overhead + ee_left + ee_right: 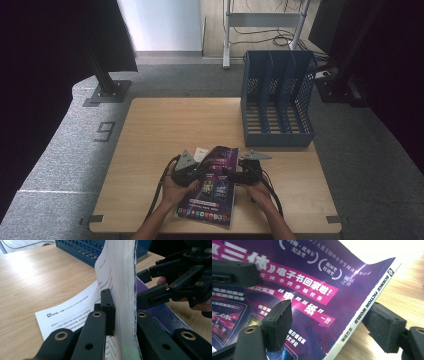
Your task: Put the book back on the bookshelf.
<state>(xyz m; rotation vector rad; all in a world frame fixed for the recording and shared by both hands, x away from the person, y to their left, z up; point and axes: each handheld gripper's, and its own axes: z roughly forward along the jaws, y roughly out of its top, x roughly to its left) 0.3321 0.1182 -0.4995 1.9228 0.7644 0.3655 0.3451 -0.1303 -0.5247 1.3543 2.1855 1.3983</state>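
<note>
High view: glossy purple magazine (pixel 212 187) near the wooden counter's (pixel 150 130) front edge. Left gripper view: left gripper (pixel 123 322) fingers pinching its thick page block. Right gripper view: right gripper (pixel 332 322) matte fingers spread astride the white spine.

The left hand-held gripper (pixel 124 322) had its jaws clamped on the magazine (pixel 120 282), held upright on edge. A loose printed page (pixel 72 312) lay on the desk (pixel 37 282), and the right hand-held gripper (pixel 143 288) stood just beside the magazine's purple cover.
</note>
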